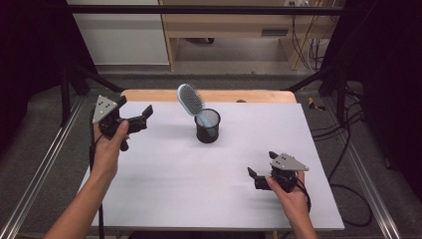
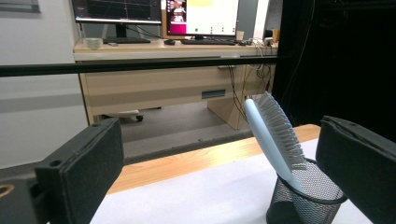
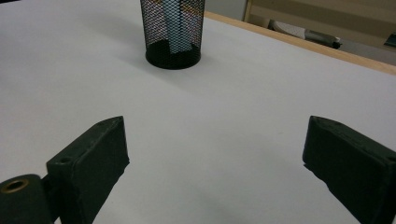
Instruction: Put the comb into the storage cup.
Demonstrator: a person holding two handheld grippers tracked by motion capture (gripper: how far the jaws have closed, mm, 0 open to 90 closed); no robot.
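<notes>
While both grippers hang empty with jaws spread wide, the hairbrush (image 1: 190, 99) stands handle-down in the black mesh cup (image 1: 207, 127), its long axis tilting toward eleven o'clock. From the left gripper (image 1: 142, 118) it lies at three o'clock and nearer — the right gripper (image 1: 255, 178) sits well apart, the cup at its eleven. The white tabletop (image 1: 199, 184) looks bare; a wooden desk (image 2: 163, 84) stands beyond — probably an office.

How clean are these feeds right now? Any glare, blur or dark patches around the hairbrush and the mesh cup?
High view: even light on the white table, no glare; the hairbrush and mesh cup read sharp, while the edges fall into black. Left gripper view: brush bristles are crisp, the near jaws slightly soft, and the monitors are blown out bright. Right gripper view: the cup casts a soft shadow, with no glare.
</notes>
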